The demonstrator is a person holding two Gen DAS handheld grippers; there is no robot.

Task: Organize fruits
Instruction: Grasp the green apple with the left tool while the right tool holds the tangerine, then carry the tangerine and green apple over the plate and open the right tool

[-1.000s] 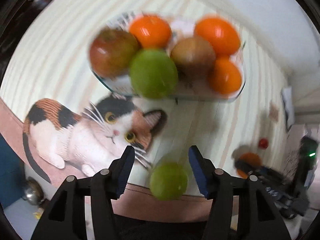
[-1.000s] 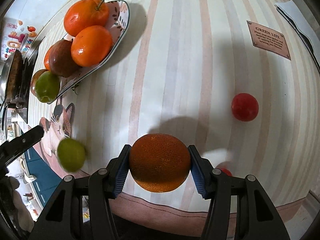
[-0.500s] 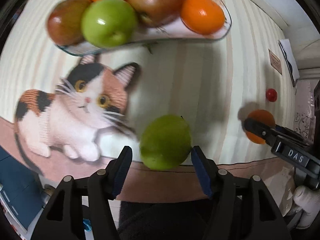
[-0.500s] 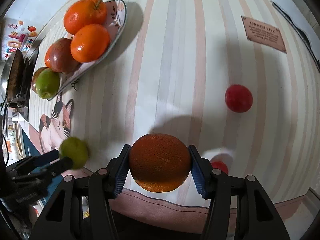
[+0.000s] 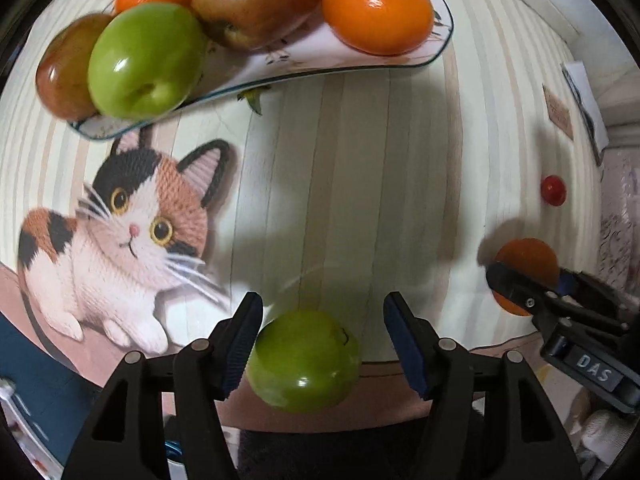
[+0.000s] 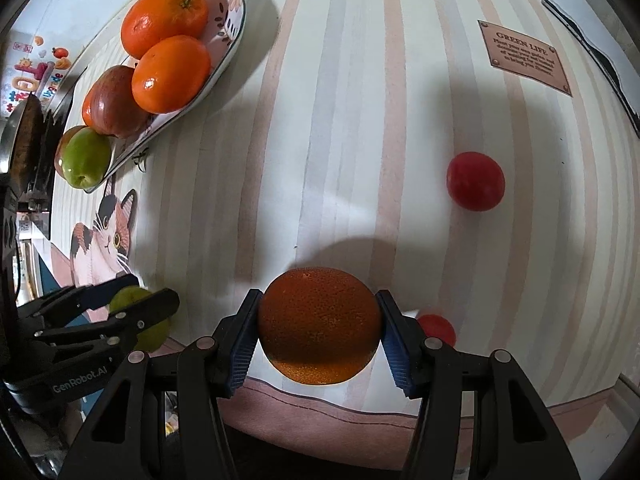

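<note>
Now my open left gripper (image 5: 322,322) has closed in around the green apple (image 5: 303,362), not yet squeezing; my right gripper (image 6: 319,330) grips the orange (image 6: 319,330)

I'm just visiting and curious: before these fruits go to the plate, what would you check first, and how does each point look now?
1. Right gripper grips the orange on both sides: ok.
2. Left gripper shut on the green apple: not ok, a gap shows on the right.
3. Free spot on the plate: cannot tell, it looks crowded.
4. Path over the mat to the plate: ok.
5. Grippers apart: ok.
</note>
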